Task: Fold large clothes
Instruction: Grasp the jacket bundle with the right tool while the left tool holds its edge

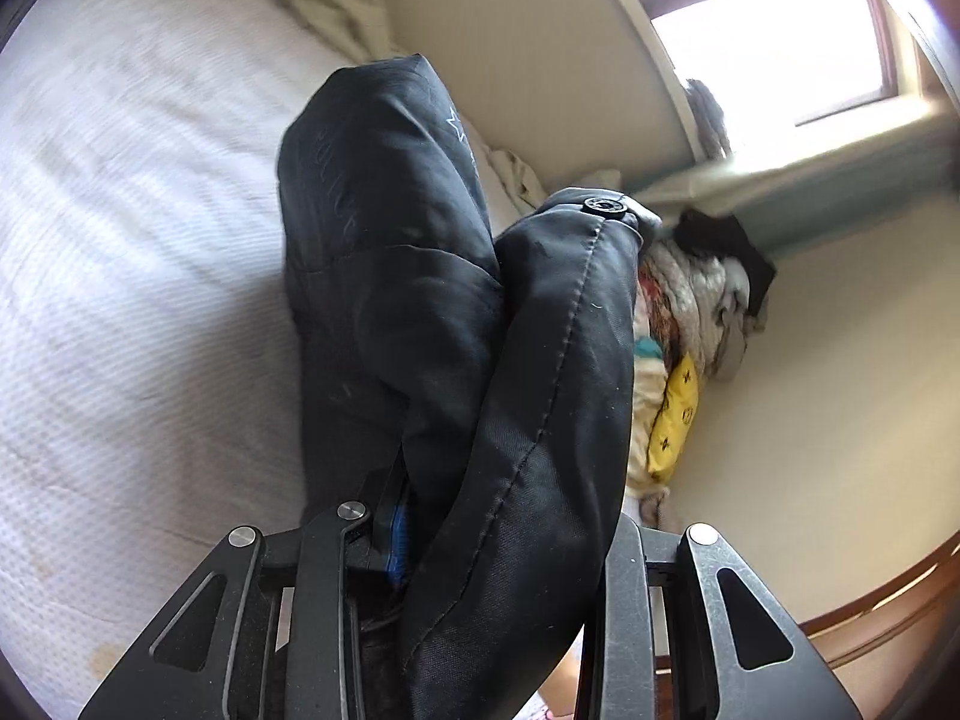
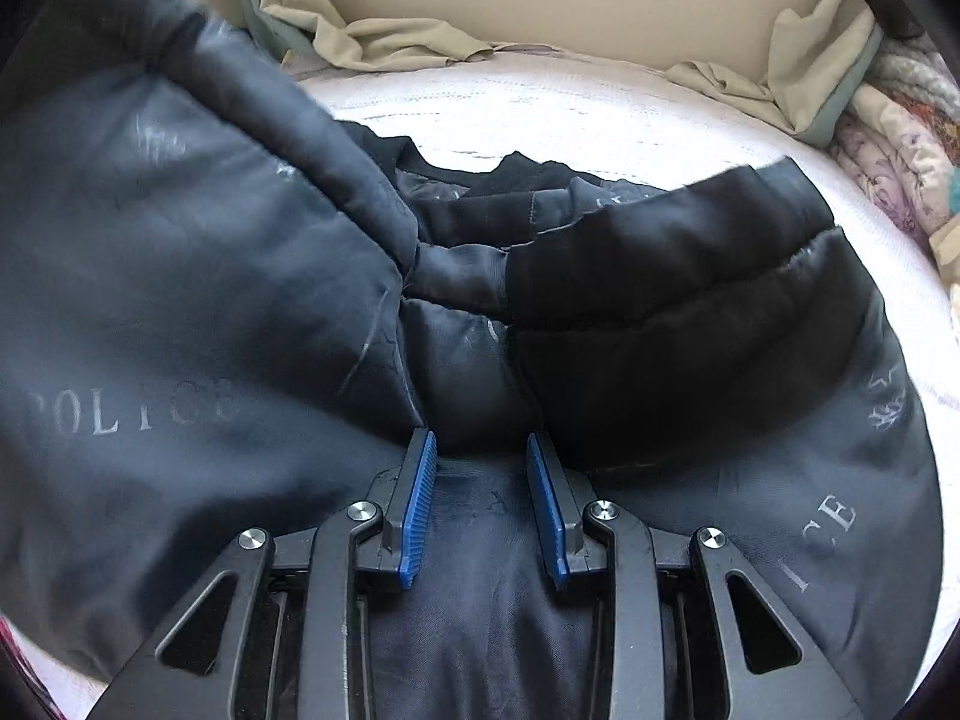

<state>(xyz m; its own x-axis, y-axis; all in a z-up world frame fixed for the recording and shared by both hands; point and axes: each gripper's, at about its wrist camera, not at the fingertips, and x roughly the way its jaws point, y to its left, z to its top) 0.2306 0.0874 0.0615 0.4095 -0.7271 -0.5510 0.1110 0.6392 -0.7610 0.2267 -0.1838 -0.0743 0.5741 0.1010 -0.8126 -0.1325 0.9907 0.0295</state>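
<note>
A large black padded jacket (image 2: pixel 660 276) lies on the white mattress (image 2: pixel 540 108), its grey printed lining (image 2: pixel 180 276) turned up. My right gripper (image 2: pixel 483 450) is open just above the lining, its blue pads (image 2: pixel 420 498) apart and holding nothing. In the left wrist view my left gripper (image 1: pixel 420 516) is shut on a fold of the jacket (image 1: pixel 510 360) and holds it lifted over the mattress (image 1: pixel 132 240). The fabric hides most of the left fingers; a black snap button (image 1: pixel 603 204) shows on the raised edge.
A beige sheet (image 2: pixel 408 30) is bunched along the wall at the head of the mattress. A pile of folded bedding with a yellow pillow (image 1: pixel 675 414) sits in the corner below a window (image 1: pixel 774 48). A wooden bed edge (image 1: pixel 888 606) runs at the lower right.
</note>
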